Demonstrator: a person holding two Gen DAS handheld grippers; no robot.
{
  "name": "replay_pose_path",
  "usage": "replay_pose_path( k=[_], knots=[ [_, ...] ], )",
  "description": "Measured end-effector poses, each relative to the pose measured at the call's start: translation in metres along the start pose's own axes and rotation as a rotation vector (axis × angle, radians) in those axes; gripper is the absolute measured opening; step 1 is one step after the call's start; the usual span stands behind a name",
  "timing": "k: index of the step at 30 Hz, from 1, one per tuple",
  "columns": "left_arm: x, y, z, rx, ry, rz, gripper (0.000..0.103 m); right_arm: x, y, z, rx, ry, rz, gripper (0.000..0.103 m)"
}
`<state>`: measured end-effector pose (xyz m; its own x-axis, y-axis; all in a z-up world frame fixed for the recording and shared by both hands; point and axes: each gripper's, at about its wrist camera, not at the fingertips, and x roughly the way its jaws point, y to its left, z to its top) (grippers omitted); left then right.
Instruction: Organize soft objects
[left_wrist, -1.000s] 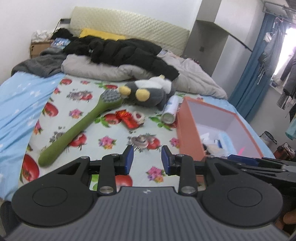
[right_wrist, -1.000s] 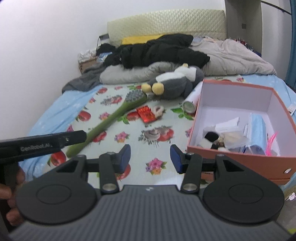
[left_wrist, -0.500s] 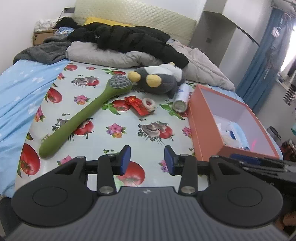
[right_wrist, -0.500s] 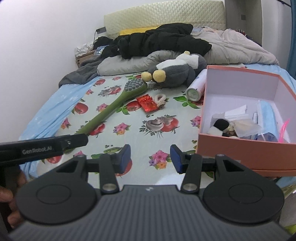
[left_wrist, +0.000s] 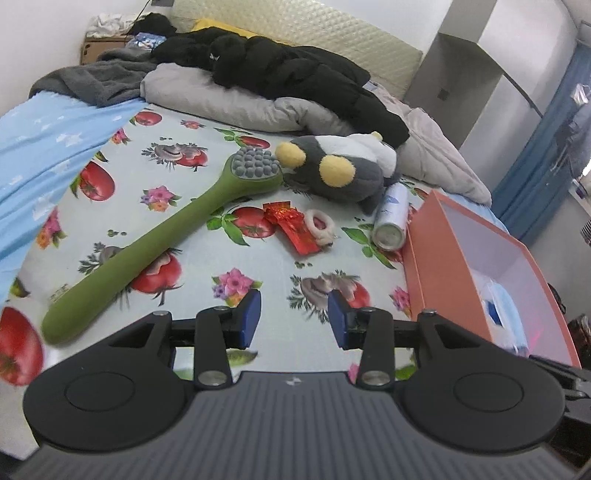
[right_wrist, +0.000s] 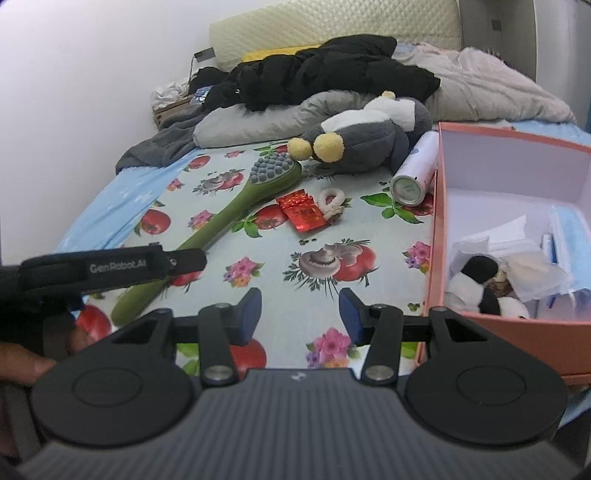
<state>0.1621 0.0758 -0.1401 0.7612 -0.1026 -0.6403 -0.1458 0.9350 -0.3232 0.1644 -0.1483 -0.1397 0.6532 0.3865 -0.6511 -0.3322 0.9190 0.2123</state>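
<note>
You had both tools, left tool (left_wrist: 293, 319) and right tool (right_wrist: 300, 314), released and empty over the bed (left_wrist: 258, 266), plush toy (left_wrist: 332, 173) lying beside the orange box (right_wrist: 439, 236), so best approached low, pinching its body.

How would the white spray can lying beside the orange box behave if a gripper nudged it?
The spray can lies on its side, so it would likely roll. Its smooth round wall looks slippery to pinch. The orange box close beside it would probably stop it.
</note>
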Motion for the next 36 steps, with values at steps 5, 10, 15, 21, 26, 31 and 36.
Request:
replay_pose_path(
  k=[5,10,15,21,26,31,36],
  knots=[
    [0.038,0.009,0.011,-0.055,0.030,-0.008,0.046,0.030,-0.008,0.011,0.019,0.007,-0.025,0.049],
    [0.078,0.020,0.023,-0.121,0.061,-0.028,0.046,0.064,-0.015,0.026,0.049,0.012,-0.044,0.047],
    [0.119,0.032,0.038,-0.193,0.081,-0.067,0.045,0.098,-0.023,0.043,0.098,0.018,-0.057,0.043],
    [0.163,0.037,0.052,-0.191,0.086,-0.072,0.045,0.138,-0.031,0.064,0.182,-0.003,-0.062,0.043],
    [0.191,0.045,0.055,-0.223,0.115,-0.120,0.044,0.170,-0.037,0.079,0.228,-0.012,-0.077,0.043],
    [0.213,0.052,0.056,-0.273,0.149,-0.177,0.044,0.198,-0.039,0.085,0.245,0.003,-0.076,0.038],
    [0.227,0.051,0.055,-0.273,0.145,-0.209,0.039,0.221,-0.042,0.085,0.258,0.025,-0.092,0.039]
  ],
)
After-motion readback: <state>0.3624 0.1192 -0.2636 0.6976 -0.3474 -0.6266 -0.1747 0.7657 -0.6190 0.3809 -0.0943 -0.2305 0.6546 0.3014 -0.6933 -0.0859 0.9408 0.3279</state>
